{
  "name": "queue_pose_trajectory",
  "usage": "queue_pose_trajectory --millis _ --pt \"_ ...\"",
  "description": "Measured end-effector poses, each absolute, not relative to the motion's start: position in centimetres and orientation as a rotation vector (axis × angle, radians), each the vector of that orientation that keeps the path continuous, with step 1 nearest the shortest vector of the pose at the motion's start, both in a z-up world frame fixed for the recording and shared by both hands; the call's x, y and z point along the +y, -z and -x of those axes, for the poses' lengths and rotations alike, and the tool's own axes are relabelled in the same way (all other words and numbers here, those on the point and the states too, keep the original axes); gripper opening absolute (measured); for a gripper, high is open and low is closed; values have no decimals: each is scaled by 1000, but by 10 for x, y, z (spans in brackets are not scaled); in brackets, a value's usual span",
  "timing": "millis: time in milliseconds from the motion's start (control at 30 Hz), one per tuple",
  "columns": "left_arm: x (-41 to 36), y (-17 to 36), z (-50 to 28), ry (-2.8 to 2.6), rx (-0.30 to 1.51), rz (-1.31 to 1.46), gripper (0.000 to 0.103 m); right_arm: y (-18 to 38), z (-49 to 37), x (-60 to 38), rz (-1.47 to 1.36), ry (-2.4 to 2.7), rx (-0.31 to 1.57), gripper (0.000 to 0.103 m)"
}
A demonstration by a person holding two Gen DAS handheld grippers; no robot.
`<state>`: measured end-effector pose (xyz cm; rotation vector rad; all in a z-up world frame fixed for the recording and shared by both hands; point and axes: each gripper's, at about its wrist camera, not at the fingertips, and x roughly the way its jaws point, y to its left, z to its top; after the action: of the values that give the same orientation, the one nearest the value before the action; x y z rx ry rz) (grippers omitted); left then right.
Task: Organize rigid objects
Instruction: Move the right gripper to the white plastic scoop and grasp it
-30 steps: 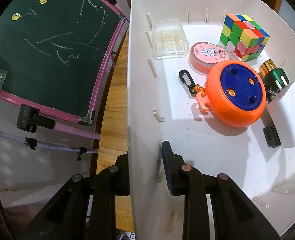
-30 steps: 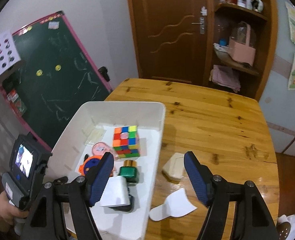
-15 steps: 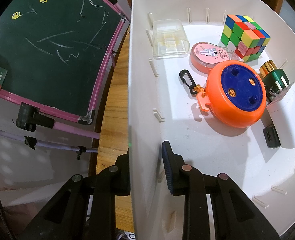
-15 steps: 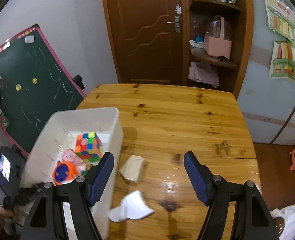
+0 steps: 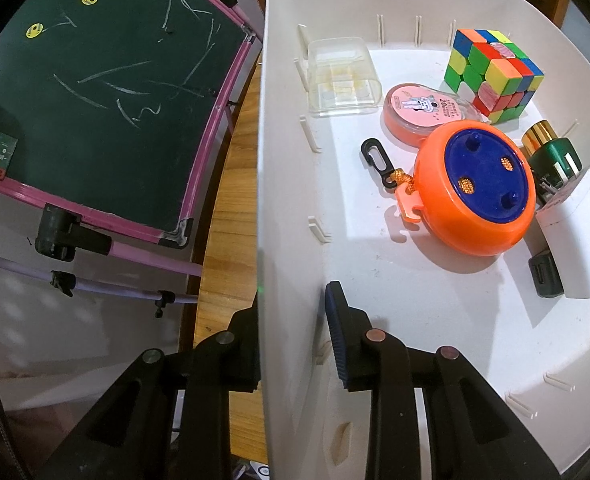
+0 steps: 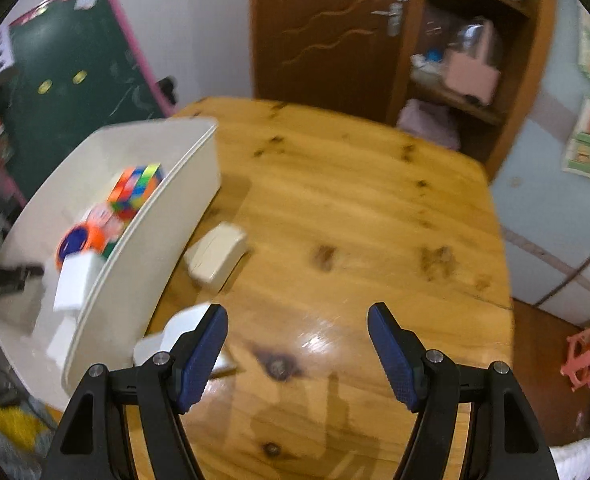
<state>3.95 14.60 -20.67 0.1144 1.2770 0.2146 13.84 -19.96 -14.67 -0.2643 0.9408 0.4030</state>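
My left gripper [image 5: 291, 304] straddles the near wall of the white bin [image 5: 287, 200], one finger outside and the blue pad inside, shut on that wall. The bin holds a colour cube [image 5: 495, 76], an orange disc with a blue face [image 5: 475, 188], a pink round case [image 5: 423, 114], a clear box [image 5: 343, 76], a green-and-gold cylinder [image 5: 551, 152] and a white block [image 5: 579, 248]. My right gripper [image 6: 297, 312] hangs open over the wooden table [image 6: 355, 208], nothing between its fingers. A beige box [image 6: 215, 254] lies beside the bin [image 6: 167, 216]. A white piece [image 6: 179, 332] sits partly behind the left finger.
A pink-framed green chalkboard [image 5: 95, 100] stands left of the table, close to the bin. Behind the table are a brown door [image 6: 327, 28] and a shelf unit [image 6: 467, 64]. A pink stool [image 6: 587, 352] stands on the floor at the right.
The right gripper has swung right and down, from over the bin to over the table beside it; its view is now blurred. The left gripper and the bin's contents have not moved.
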Motion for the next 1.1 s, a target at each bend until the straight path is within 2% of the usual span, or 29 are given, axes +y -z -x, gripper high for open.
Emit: queue_pose_trajectory --millis 200,433,967,1100 --pt "143 207 -40 -217 1278 -119 32 176 -123 -185 332 -490 1014 73" --pt "143 207 -40 -217 1278 -121 32 198 -134 -195 -10 -458 1227 73" --pt "141 206 -40 -216 1276 -123 32 202 -134 -187 -229 -467 1350 73" --pt "141 206 -40 -216 1275 -124 32 210 -139 -184 -288 -477 1389 60"
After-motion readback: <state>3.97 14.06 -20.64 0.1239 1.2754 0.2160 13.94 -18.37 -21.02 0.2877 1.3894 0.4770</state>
